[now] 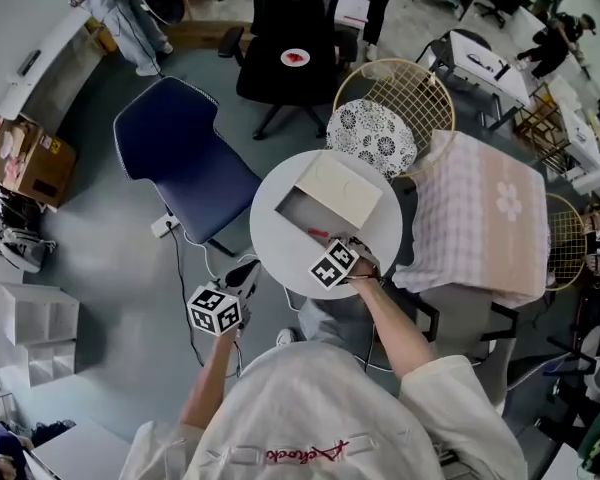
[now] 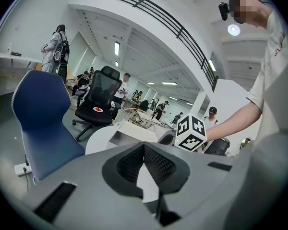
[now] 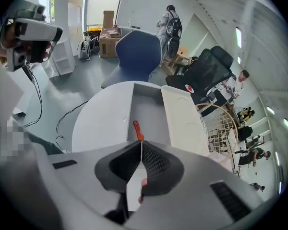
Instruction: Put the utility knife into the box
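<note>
The slim orange-red utility knife is pinched between the closed jaws of the right gripper. Its far end sticks out past the jaw tips, and a sliver of red shows further back in the slot. It hangs low over the round white table, at the near edge of the shallow open box with a grey inside.

The knife looks light and stiff, a narrow hard-bodied tool. Its smooth sides would probably let it pivot if pinched at one end only. A hold across the flat sides, near the middle of the body, seems the surest. Whether any blade is out cannot be told.

The grey floor of the box shows nothing lying on it in the part visible. Its cream-white lid sits open along the far long side, so the opening is free from above. The tray is long enough to take the knife laid flat along it.

The left gripper has its jaws together on nothing and is held off the table's edge
</note>
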Demonstrator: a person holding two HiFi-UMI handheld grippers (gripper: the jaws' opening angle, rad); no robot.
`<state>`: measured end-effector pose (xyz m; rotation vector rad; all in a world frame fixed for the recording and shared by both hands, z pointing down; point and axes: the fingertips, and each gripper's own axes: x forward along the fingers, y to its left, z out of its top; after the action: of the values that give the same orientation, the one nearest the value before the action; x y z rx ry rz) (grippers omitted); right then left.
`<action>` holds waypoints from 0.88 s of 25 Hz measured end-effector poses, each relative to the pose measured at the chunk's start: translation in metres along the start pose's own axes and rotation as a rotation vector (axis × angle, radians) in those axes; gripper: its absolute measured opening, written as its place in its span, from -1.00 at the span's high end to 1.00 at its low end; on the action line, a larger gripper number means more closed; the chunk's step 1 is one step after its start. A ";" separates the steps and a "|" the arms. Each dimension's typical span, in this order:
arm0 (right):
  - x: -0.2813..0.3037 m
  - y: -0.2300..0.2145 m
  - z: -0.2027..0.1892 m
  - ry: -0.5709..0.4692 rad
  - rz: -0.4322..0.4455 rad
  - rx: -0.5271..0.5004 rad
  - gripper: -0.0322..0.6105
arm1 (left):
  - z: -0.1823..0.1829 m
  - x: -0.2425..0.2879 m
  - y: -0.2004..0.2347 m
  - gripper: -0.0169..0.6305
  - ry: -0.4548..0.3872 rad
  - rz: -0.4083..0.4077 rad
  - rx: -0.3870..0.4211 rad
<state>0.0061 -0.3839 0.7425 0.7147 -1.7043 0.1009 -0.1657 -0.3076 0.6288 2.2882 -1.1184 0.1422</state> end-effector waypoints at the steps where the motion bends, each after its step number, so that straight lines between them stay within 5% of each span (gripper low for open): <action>1: -0.006 0.005 -0.001 -0.015 -0.013 0.010 0.84 | -0.002 -0.005 -0.004 0.91 -0.001 -0.008 0.007; 13: -0.089 0.071 -0.038 -0.177 -0.094 0.233 0.85 | -0.045 -0.042 -0.062 0.91 0.020 -0.127 0.067; 22: -0.160 0.068 -0.053 -0.567 -0.033 0.764 0.85 | -0.072 -0.047 -0.102 0.91 0.067 -0.203 0.106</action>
<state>0.0313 -0.2417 0.6316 1.4342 -2.2028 0.5955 -0.1085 -0.1875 0.6266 2.4560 -0.8569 0.2015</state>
